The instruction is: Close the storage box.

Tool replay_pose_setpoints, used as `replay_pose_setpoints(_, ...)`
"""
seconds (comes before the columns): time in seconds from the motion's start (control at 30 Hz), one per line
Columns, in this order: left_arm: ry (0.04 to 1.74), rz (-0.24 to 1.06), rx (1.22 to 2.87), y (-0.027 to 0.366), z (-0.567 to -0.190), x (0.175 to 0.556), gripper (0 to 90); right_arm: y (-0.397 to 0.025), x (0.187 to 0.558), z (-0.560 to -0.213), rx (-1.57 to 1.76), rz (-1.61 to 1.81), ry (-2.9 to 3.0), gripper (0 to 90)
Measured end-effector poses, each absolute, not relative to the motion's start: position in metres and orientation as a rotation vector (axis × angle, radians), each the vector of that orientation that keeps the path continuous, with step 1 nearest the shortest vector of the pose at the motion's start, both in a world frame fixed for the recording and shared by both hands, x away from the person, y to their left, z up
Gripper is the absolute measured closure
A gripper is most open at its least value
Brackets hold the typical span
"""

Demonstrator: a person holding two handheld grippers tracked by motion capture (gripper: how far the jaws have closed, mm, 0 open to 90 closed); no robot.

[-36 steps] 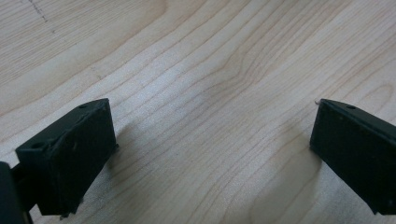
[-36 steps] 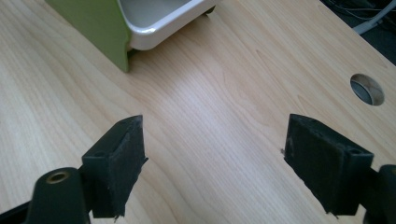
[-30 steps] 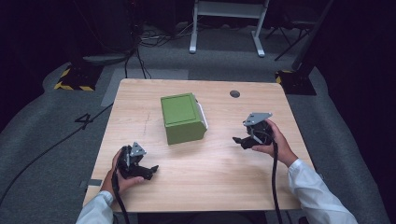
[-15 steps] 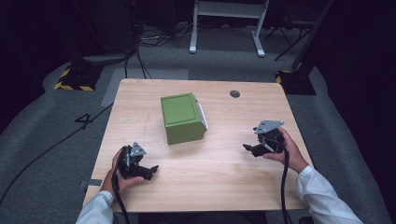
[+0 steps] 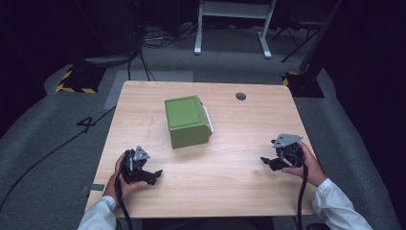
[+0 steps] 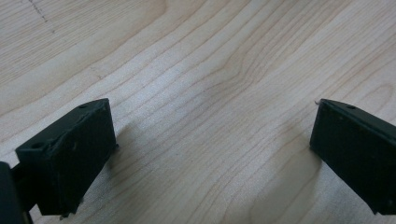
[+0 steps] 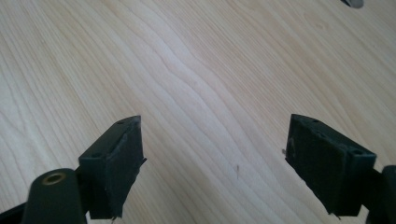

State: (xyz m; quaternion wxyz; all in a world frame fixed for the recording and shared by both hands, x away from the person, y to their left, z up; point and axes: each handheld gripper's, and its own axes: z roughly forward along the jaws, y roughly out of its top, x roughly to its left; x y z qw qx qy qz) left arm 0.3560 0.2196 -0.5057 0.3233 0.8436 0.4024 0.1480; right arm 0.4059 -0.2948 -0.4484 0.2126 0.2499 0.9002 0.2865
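One light wooden bench [image 5: 230, 182] carries one green plastic box [image 5: 187, 120] with a white part on its side. One round dark grommet hole [image 5: 241, 96] sits in the benchtop. Two black hand-held tongs are there: the left tongs [image 5: 154, 174] and the right tongs [image 5: 266, 161], each with two jaws set wide apart.

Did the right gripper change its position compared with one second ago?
Yes. The right gripper moved toward the person, away from the green box-shaped plastic bin.
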Motion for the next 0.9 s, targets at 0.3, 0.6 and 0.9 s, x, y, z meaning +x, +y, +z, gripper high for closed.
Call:
replay_pose_setpoints(0.3, 1.055, 0.394, 2.215, 0.220, -0.506, 0.356, 0.4, -0.320, 0.397, -0.462, 0.746, 0.778, 2.489, 19.2)
replay_pose_setpoints(0.6, 1.056, 0.389, 2.214, 0.220, -0.506, 0.356, 0.4, -0.351, 0.388, -0.480, 0.853, 0.801, 2.469, 19.0)
replay_pose_setpoints(0.9, 1.056, 0.392, 2.214, 0.220, -0.506, 0.356, 0.4, -0.381, 0.380, -0.499, 1.021, 0.981, 2.410, 16.0)
